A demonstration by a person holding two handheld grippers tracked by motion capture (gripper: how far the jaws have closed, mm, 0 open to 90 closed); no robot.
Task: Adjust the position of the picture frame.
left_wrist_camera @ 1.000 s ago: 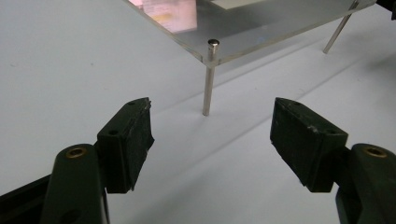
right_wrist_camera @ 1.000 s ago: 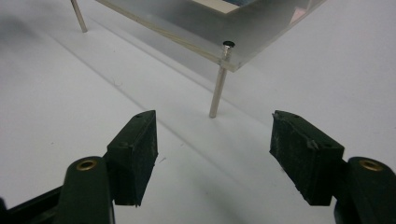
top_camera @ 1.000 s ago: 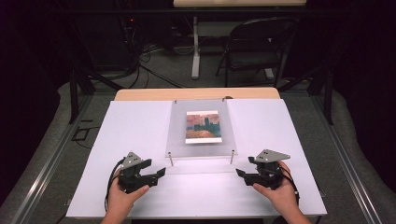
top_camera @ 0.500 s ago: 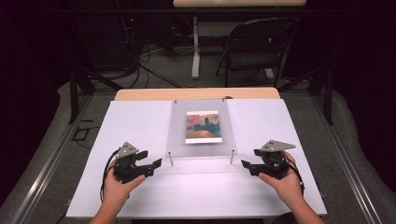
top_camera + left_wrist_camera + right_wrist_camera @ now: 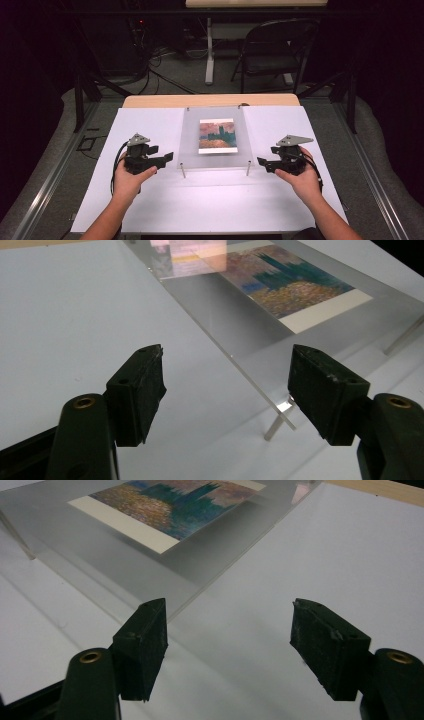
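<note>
A clear acrylic sheet [image 5: 215, 135] stands raised on thin metal legs [image 5: 183, 171] in the middle of the white table [image 5: 210, 200]. A colourful painted card [image 5: 217, 135] lies under or on it, also seen as the card [image 5: 285, 285] and the card [image 5: 170, 505]. My left gripper [image 5: 167, 157] is held just left of the sheet's near left corner, open, nothing between its jaws. My right gripper [image 5: 261, 162] is held just right of the near right corner, open and empty. Both point inward at the sheet [image 5: 225, 325] [image 5: 150, 575].
A wooden strip [image 5: 210, 100] runs along the table's far edge. Beyond it stand a folding chair [image 5: 272, 50], a table leg and cables on the floor. White surface spreads wide on both sides of the sheet and in front of it.
Both hands have moved forward and slightly upward from the table's near edge, bringing each gripper up beside the sheet's near corners. Jaws stayed open.
</note>
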